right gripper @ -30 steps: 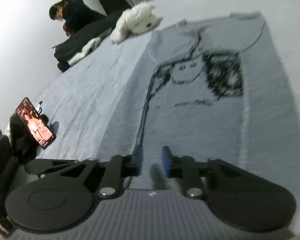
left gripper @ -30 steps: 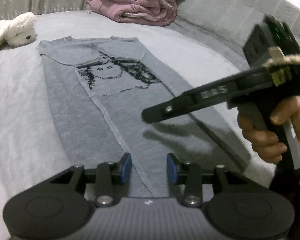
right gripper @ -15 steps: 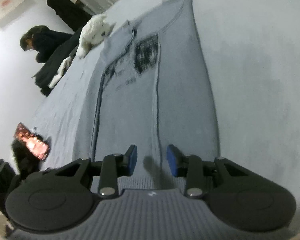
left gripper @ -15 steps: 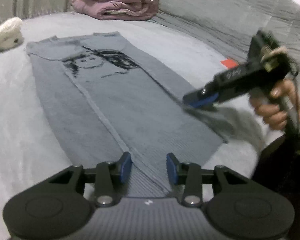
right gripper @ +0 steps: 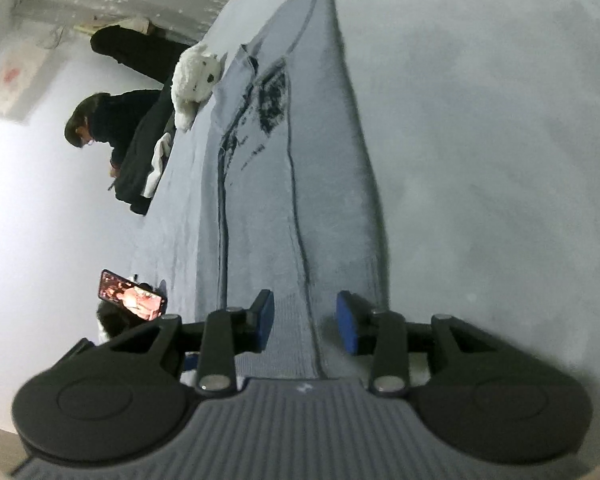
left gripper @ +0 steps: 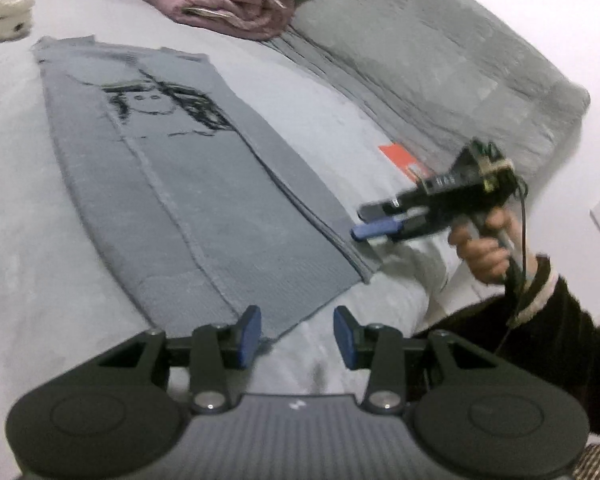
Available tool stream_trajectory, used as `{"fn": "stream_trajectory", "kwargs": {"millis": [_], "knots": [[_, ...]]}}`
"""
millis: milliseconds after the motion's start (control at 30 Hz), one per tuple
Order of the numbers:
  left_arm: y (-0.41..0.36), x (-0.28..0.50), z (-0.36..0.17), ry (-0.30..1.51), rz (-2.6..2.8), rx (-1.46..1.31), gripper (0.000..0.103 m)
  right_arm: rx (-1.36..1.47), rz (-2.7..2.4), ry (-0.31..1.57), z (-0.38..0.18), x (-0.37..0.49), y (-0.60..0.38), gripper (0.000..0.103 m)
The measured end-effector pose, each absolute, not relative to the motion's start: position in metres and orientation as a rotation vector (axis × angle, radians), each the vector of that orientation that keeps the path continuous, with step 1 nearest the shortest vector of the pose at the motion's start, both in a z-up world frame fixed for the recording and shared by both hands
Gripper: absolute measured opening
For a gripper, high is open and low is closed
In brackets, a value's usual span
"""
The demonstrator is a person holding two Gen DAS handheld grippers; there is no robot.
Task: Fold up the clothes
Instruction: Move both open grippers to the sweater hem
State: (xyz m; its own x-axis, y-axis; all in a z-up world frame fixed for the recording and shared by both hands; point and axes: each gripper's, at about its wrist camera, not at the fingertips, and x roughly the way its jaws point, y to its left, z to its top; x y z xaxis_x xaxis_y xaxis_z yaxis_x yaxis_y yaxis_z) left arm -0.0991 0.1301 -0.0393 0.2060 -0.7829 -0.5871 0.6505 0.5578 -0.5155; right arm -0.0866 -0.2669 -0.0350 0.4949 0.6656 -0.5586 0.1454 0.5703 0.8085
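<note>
A grey sweater [left gripper: 188, 184] with a black drawing on the chest lies flat on the grey bed, its sides folded in to a long strip. My left gripper [left gripper: 296, 336] is open at the hem's near corner, its left pad over the hem edge and nothing pinched. A hand holds my right gripper [left gripper: 358, 222] rolled on its side, one finger above the other, just off the hem's right corner. In the right wrist view the sweater [right gripper: 300, 200] runs away lengthwise. There the right gripper [right gripper: 305, 320] stands open, straddling the hem by its right fold.
A pink blanket pile [left gripper: 228, 4] and a grey quilt [left gripper: 420, 60] lie at the bed's far end. A white plush toy [right gripper: 194, 80] sits by the collar. An orange card [left gripper: 404, 160] lies right of the sweater. A person [right gripper: 112, 120] sits past the bed's side; a lit phone [right gripper: 132, 298] stands nearby.
The right gripper swung from above the sweater's middle out to its lower right corner and rolled onto its side. The left gripper drew back to the hem.
</note>
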Motion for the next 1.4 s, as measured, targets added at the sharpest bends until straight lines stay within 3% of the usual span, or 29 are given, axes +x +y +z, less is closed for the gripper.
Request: {"fn": "stream_trajectory", "kwargs": {"millis": [267, 533, 767, 1167, 1400], "knots": [[0.104, -0.106, -0.054, 1.000, -1.075, -0.062, 0.040, 0.911, 0.557, 1.126, -0.045, -0.098, -0.242, 0.041], [0.137, -0.084, -0.041, 0.970, -1.051, -0.233, 0.041, 0.925, 0.499, 1.034, -0.033, -0.111, -0.274, 0.045], [0.177, -0.069, -0.052, 1.050, -0.933, -0.374, 0.043, 0.958, 0.409, 1.011, -0.042, -0.123, -0.297, 0.046], [0.169, -0.059, -0.073, 1.162, -0.887, -0.452, 0.043, 0.899, 0.436, 1.045, -0.052, -0.119, -0.289, 0.043], [0.158, -0.058, -0.074, 1.156, -0.900, -0.435, 0.043, 0.915, 0.450, 1.038, -0.059, -0.111, -0.282, 0.037]]}}
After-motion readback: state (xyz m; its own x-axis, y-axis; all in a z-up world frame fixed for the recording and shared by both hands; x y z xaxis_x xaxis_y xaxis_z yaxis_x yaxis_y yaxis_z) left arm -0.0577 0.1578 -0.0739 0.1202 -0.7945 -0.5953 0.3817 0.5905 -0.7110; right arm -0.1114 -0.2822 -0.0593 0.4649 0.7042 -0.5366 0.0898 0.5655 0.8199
